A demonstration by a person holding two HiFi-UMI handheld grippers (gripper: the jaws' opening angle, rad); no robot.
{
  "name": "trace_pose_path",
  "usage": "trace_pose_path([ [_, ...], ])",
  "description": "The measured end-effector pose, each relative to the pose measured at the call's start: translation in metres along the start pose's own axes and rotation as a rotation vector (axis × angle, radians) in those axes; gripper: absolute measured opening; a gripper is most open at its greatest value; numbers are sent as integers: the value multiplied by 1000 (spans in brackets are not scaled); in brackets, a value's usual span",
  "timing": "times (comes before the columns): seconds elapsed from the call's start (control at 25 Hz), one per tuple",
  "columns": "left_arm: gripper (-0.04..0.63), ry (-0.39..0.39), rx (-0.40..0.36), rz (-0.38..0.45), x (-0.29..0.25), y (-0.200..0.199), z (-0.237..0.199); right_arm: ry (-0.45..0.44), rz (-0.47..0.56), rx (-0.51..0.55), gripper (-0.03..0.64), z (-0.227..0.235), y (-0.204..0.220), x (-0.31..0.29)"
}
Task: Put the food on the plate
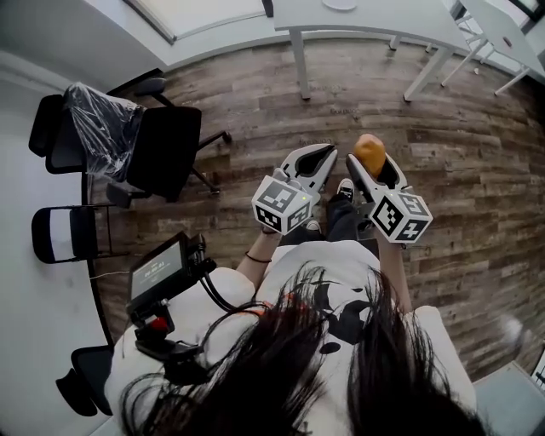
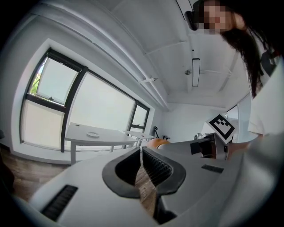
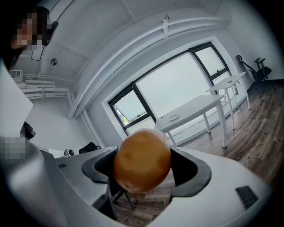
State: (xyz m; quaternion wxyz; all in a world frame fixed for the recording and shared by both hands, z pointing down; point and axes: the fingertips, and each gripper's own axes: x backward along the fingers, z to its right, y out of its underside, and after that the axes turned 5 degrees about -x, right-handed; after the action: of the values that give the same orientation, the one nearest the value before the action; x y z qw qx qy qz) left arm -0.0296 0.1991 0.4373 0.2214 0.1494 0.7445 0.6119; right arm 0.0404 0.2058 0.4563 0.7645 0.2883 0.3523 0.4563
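A round, orange-brown piece of food (image 1: 369,153) sits between the jaws of my right gripper (image 1: 372,159), which is shut on it and held in the air above the wooden floor. In the right gripper view the food (image 3: 142,159) fills the gap between the jaws of the right gripper (image 3: 143,163). Just to its left, my left gripper (image 1: 324,157) is shut with nothing in it; its own view shows the jaw tips of the left gripper (image 2: 142,153) meeting. A small white plate (image 1: 341,4) lies on a white table (image 1: 375,24) far ahead; the plate (image 3: 174,117) is also in the right gripper view.
Office chairs stand at the left: one wrapped in plastic (image 1: 100,126), a black one (image 1: 167,150) and a folding chair (image 1: 64,234). More white tables (image 1: 502,34) stand at the back right. A small monitor rig (image 1: 157,272) hangs at the person's chest.
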Motion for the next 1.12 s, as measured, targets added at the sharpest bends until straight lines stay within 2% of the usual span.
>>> trace_pose_path([
  [0.12, 6, -26, 1, -4, -15, -3, -21, -9, -1, -6, 368, 11, -13, -21],
  [0.44, 6, -82, -11, 18, -25, -20, -41, -55, 4, 13, 368, 14, -41, -39],
  [0.68, 6, -104, -8, 17, -93, -39, -74, -77, -12, 17, 368, 53, -94, -86],
  [0.96, 6, -127, 13, 7, -161, -44, -100, -100, -41, 1, 368, 101, -133, -129],
  [1.12, 6, -154, 15, 3, -176, -47, -112, -117, -53, 4, 368, 110, -146, -146],
])
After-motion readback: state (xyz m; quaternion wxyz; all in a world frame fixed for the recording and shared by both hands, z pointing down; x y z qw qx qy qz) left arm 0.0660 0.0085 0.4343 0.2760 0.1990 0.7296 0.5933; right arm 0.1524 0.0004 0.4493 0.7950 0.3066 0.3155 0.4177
